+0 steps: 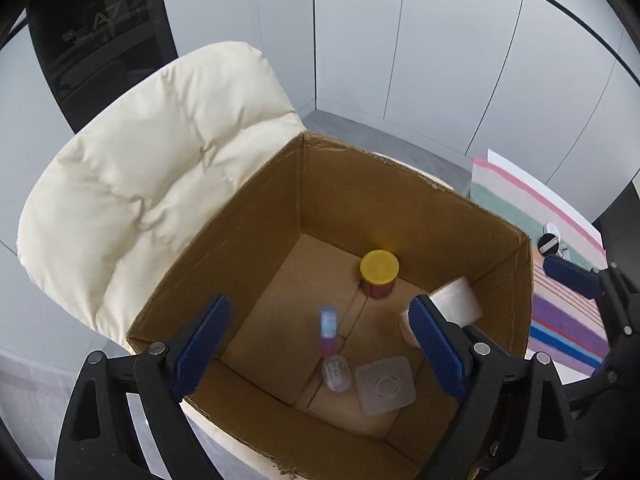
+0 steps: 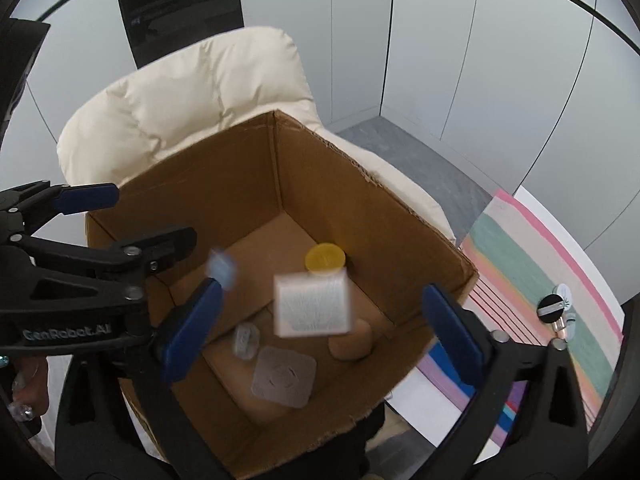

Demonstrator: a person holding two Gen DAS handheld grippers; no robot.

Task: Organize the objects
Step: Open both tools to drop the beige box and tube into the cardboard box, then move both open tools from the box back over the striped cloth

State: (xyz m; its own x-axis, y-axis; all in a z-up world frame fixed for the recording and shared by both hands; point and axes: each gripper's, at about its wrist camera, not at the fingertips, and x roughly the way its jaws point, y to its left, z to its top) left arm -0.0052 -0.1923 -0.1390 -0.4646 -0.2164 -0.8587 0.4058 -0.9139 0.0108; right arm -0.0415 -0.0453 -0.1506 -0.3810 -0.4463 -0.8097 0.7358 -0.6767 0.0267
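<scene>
Both grippers are held over an open cardboard box (image 1: 256,240) set on a cream padded chair (image 1: 152,184). Left gripper (image 1: 320,348) is seen with jaws spread wide, nothing pinched; a small blue-and-pink tube-like item (image 1: 328,330) is caught blurred in the gap between the fingers, apart from both pads and above the box floor. Right gripper (image 2: 320,338) is likewise spread wide, nothing gripped; a white square item (image 2: 312,306) is seen blurred between its fingers, touching neither pad, over the box interior. On the box floor: a yellow-lidded jar (image 1: 379,273) standing upright near the far wall, a clear rounded-square lid (image 1: 385,385) lying flat near the near wall, a small clear container (image 1: 336,372) just beside it on the left. A white roll (image 1: 456,300) is seen in the left wrist view against the right-hand wall, partly hidden by the gripper finger. In the right wrist view a tan rounded object (image 2: 352,346) rests on the floor beside the square lid; what it is cannot be told. Outside the box, to the right, a striped multicolour cloth (image 2: 540,280) is laid out, with a small black-and-silver object (image 2: 554,308) on it, too small to identify. The left gripper is also visible at the left edge of the right wrist view, over the box's left wall.
</scene>
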